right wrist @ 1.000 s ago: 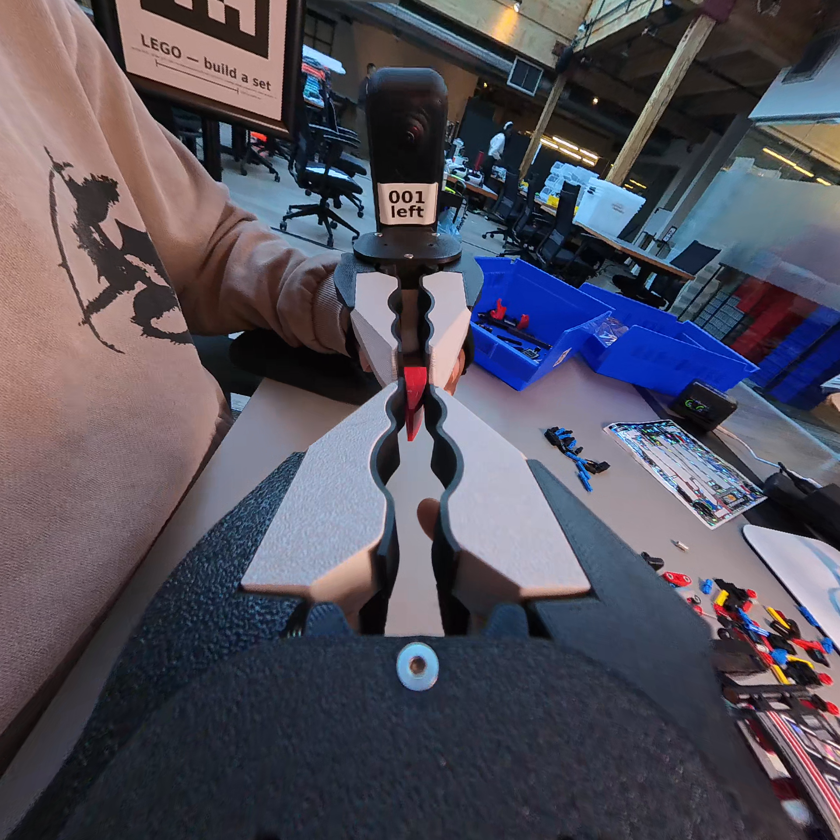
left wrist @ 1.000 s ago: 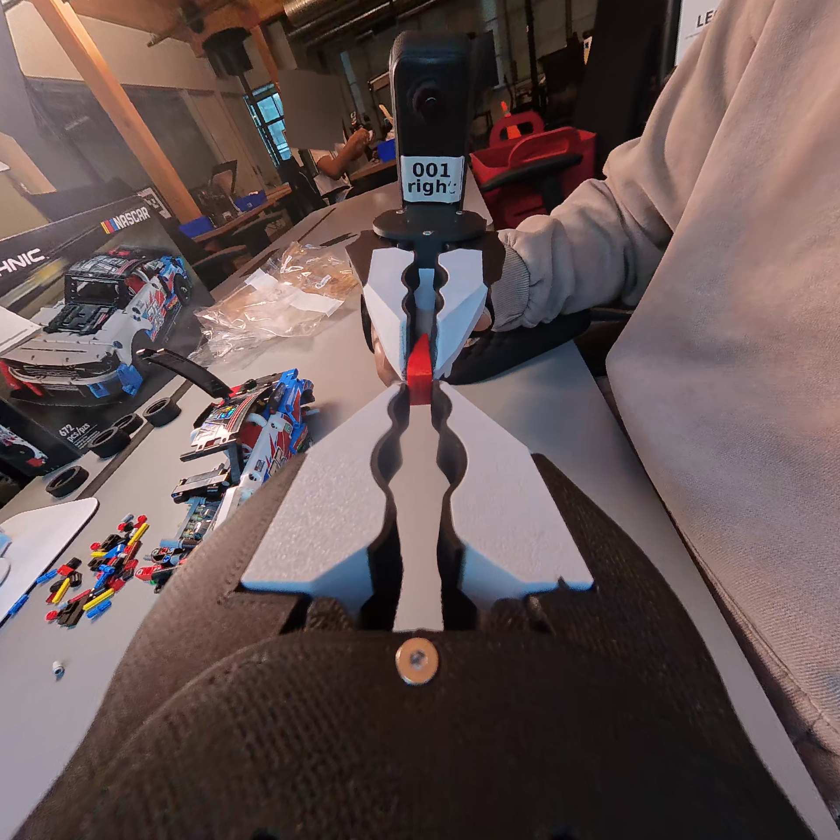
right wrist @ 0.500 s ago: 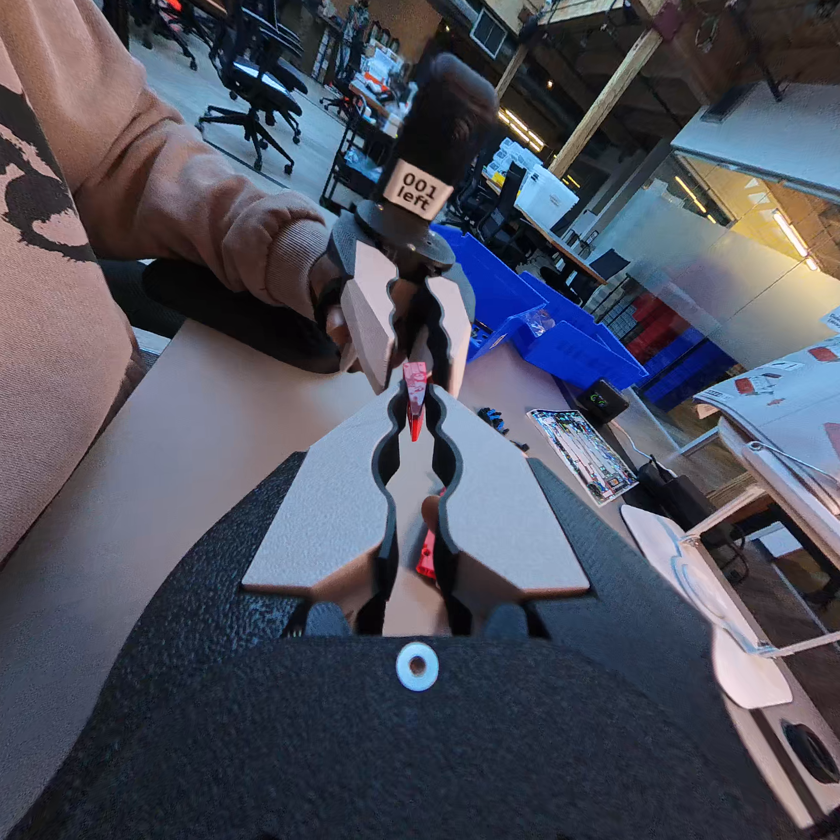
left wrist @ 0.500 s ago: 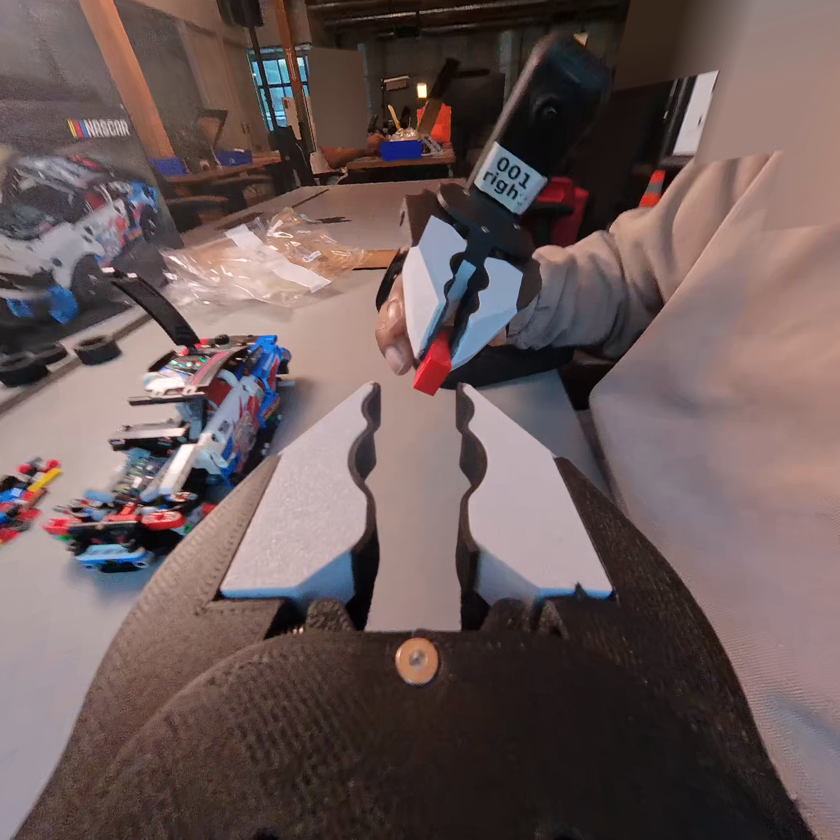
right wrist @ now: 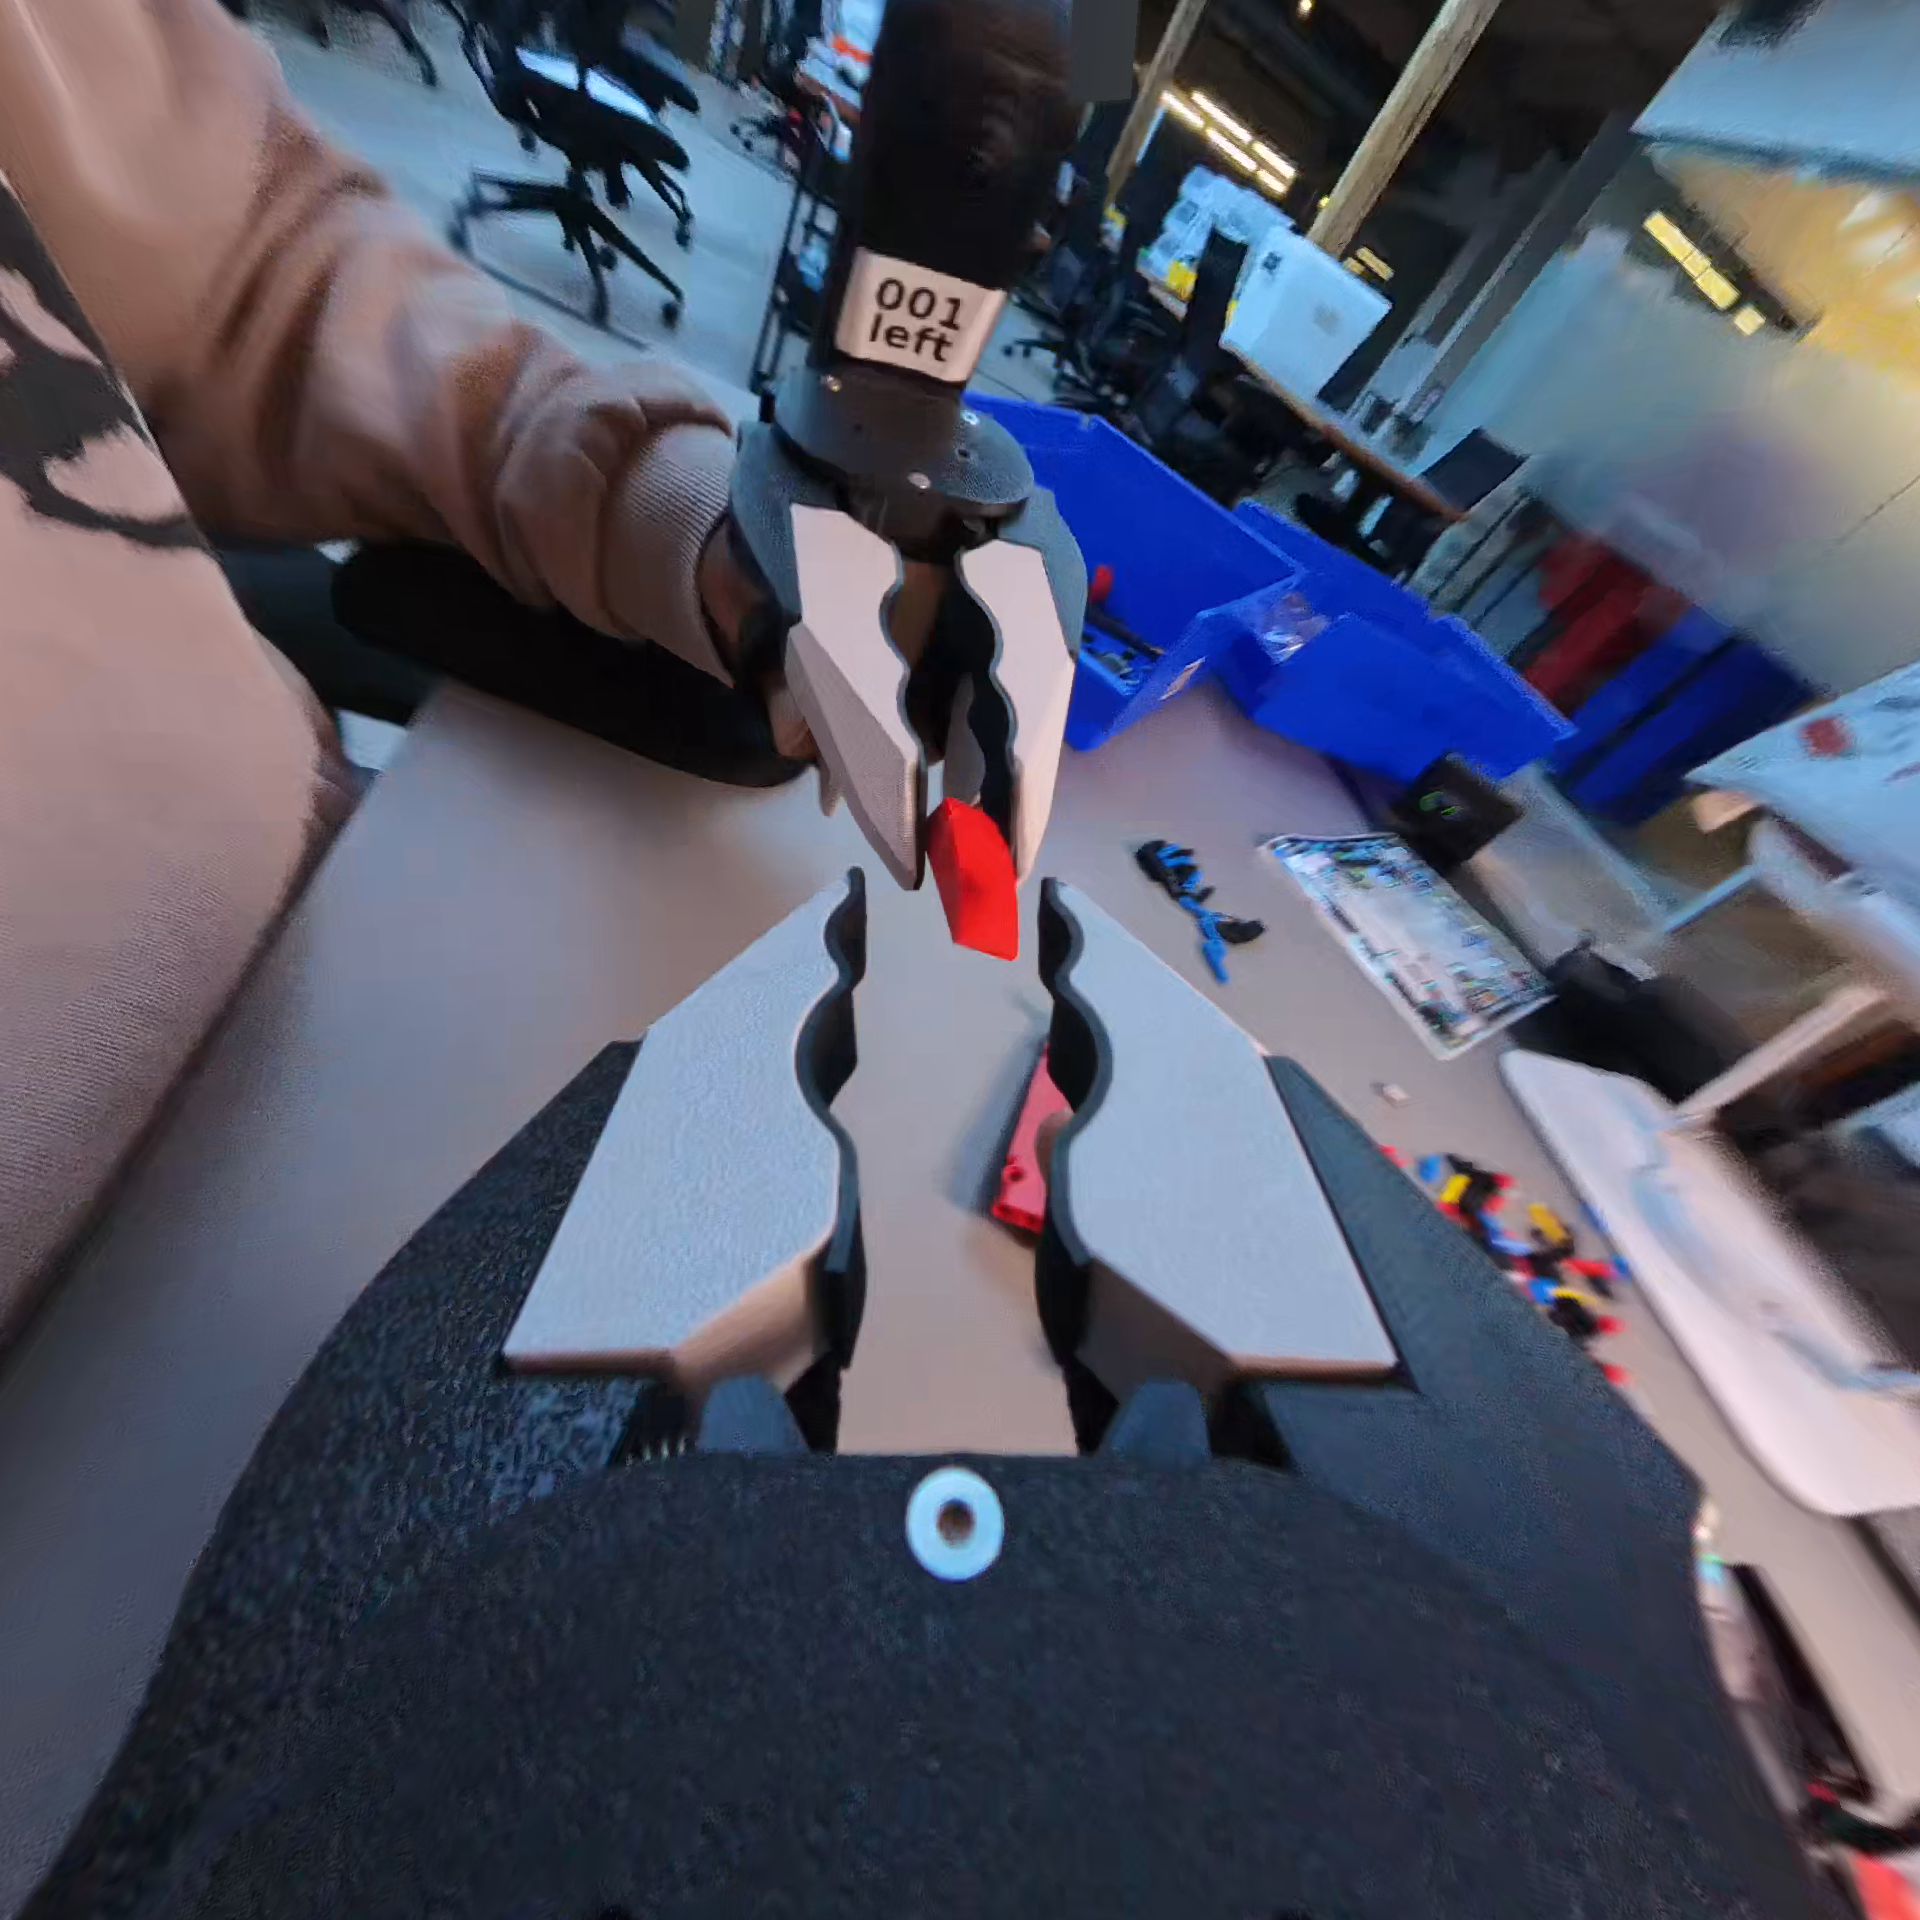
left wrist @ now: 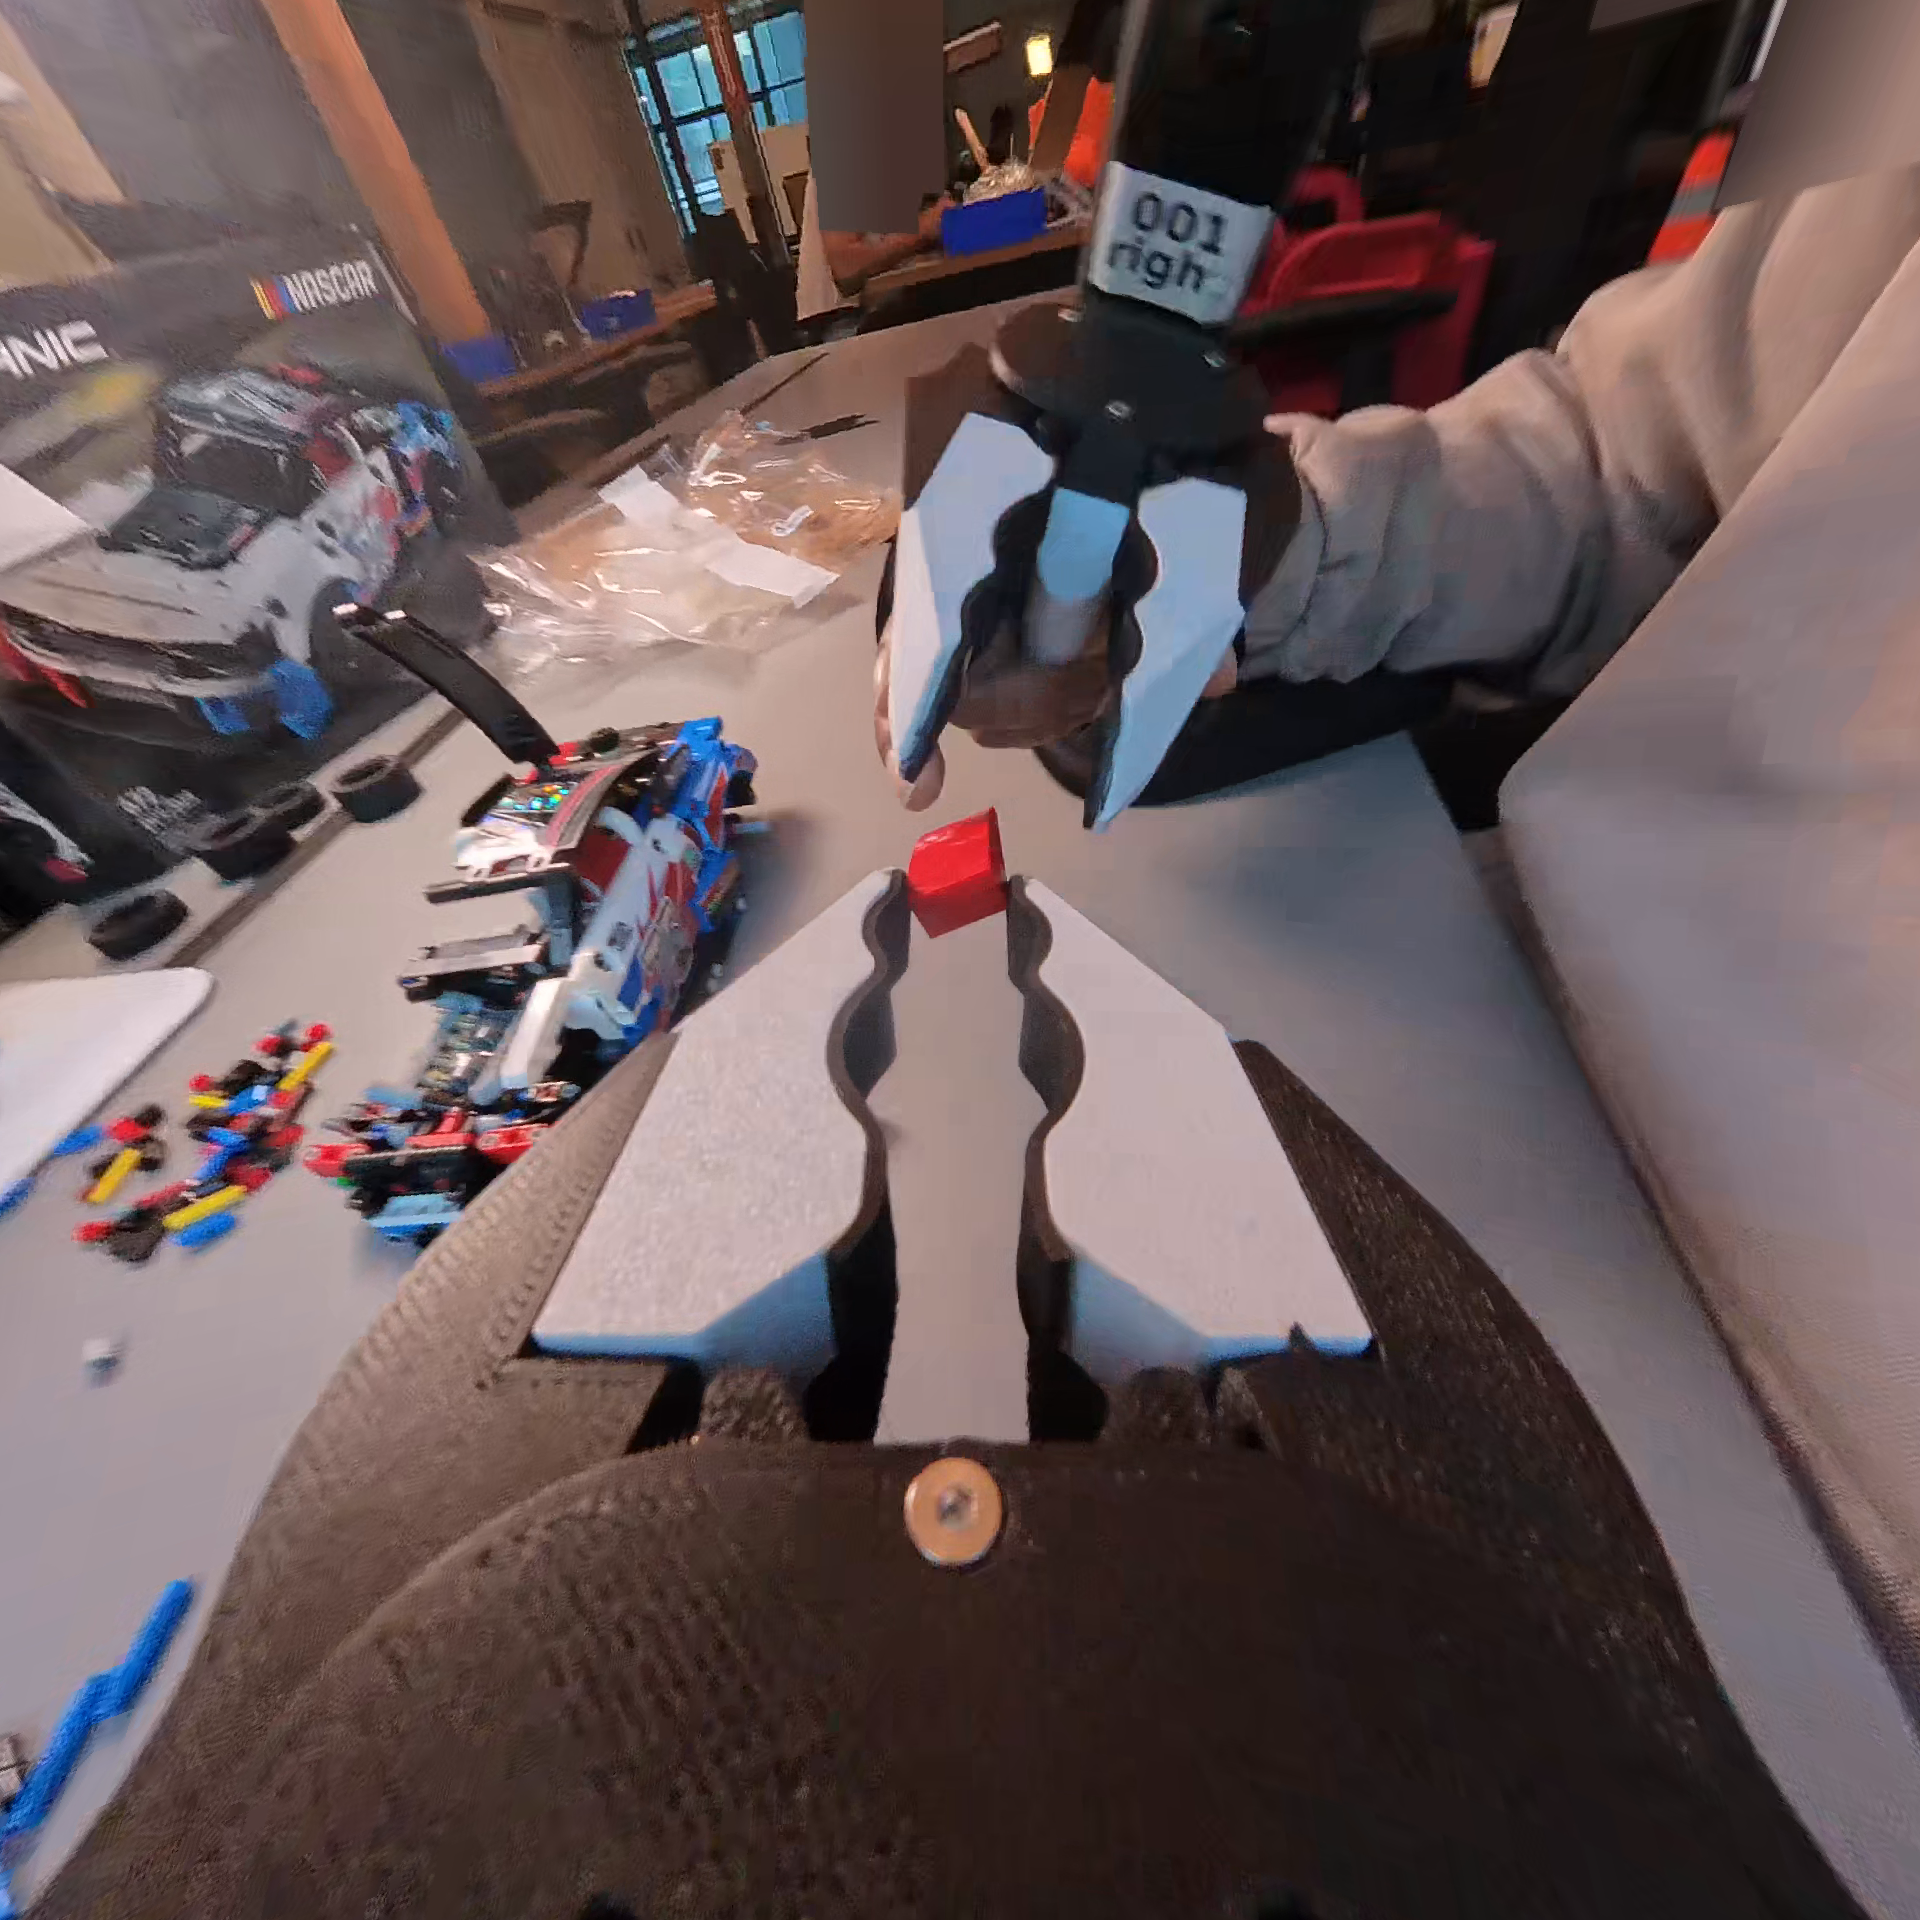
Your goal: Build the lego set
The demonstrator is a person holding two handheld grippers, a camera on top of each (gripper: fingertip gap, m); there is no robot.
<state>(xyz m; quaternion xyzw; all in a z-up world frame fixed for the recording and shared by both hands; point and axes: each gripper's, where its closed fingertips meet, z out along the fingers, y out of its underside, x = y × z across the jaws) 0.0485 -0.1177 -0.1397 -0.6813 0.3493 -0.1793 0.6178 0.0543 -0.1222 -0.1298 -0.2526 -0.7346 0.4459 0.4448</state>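
My left gripper is shut on a small red Lego piece, pinched at its fingertips above the grey table. In the right wrist view the same piece hangs from the left gripper. My right gripper is open and empty, tips just short of the piece; it also shows in the left wrist view. The partly built blue, white and red car lies on the table to the left. A flat red piece shows under my right finger.
Loose coloured pieces, black tyres, the set's box and plastic bags lie at the left. Blue bins, an instruction booklet and a white tray are at the right. A person's torso borders the table. Both grippers' tips are close together, under 4 cm apart.
The red piece has passed from my right gripper to my left. The left was open half a second ago and is now shut on it. The right has opened and drawn back slightly.
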